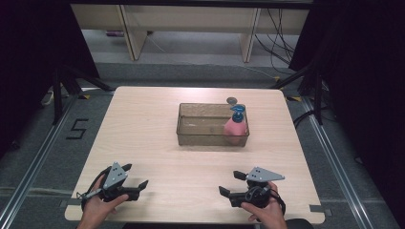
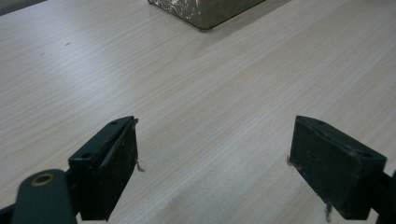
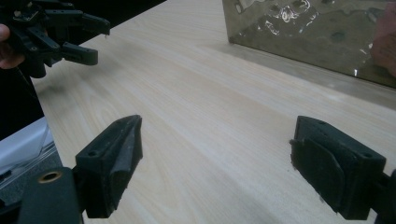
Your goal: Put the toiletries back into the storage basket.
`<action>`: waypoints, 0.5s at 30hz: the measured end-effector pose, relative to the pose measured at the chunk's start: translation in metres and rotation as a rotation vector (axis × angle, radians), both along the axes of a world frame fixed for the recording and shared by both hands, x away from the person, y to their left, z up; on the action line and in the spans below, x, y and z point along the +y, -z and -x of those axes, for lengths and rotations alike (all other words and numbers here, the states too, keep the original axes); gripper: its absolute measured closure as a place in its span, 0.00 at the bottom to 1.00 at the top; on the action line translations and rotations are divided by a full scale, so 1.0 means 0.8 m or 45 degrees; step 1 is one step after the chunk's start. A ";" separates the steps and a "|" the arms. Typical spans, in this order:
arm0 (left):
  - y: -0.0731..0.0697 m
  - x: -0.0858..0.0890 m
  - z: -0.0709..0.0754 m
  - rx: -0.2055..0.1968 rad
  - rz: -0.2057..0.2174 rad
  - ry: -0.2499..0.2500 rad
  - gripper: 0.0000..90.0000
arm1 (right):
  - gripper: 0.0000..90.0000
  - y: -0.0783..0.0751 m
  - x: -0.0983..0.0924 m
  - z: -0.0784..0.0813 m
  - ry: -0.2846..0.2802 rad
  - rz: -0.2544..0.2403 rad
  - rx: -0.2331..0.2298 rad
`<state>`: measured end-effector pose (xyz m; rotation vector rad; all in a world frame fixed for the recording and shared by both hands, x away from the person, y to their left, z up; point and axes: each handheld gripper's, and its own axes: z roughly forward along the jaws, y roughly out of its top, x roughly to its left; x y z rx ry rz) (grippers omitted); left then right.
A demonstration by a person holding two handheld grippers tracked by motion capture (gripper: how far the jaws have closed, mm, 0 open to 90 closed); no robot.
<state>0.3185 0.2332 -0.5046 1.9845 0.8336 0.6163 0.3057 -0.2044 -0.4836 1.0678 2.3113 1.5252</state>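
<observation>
there, a pink bottle [image 1: 234,128] with a blue pump top stands in the right end of a clear, glossy rectangular bin [image 1: 210,139] mid-bench. a small dark round thing [image 1: 232,100] lies just behind the bin. the pale wood-grain bench [image 1: 157,157] is bare between bin and claws. the left claw [image 1: 136,175] and right claw [image 1: 228,183], both spread with nothing between, sit well apart from the bottle at the near edge.

Bin [image 1: 203,125] mid-tabletop [image 1: 143,119], toward far edge; bottle [image 1: 235,125] in bin's right end; small disc [image 1: 232,100] behind bin.
</observation>
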 end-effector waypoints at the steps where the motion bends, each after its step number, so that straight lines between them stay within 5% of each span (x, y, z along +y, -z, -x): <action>1: 0.000 0.000 0.001 0.005 0.007 -0.008 0.16 | 0.19 0.000 -0.001 0.002 0.011 0.005 0.007; 10: 0.000 0.000 0.000 0.003 0.001 -0.002 0.16 | 0.19 0.003 -0.005 0.010 -0.002 0.047 0.006; 11: 0.000 0.000 0.000 0.002 0.001 -0.002 0.16 | 0.19 0.003 -0.003 0.015 0.025 0.022 0.071; 14: 0.000 0.000 0.001 0.005 0.006 -0.008 0.16 | 0.19 0.004 -0.006 0.012 0.011 0.065 0.004; 15: 0.000 0.000 0.001 0.005 0.006 -0.008 0.17 | 0.19 0.005 -0.004 0.015 0.023 0.041 0.043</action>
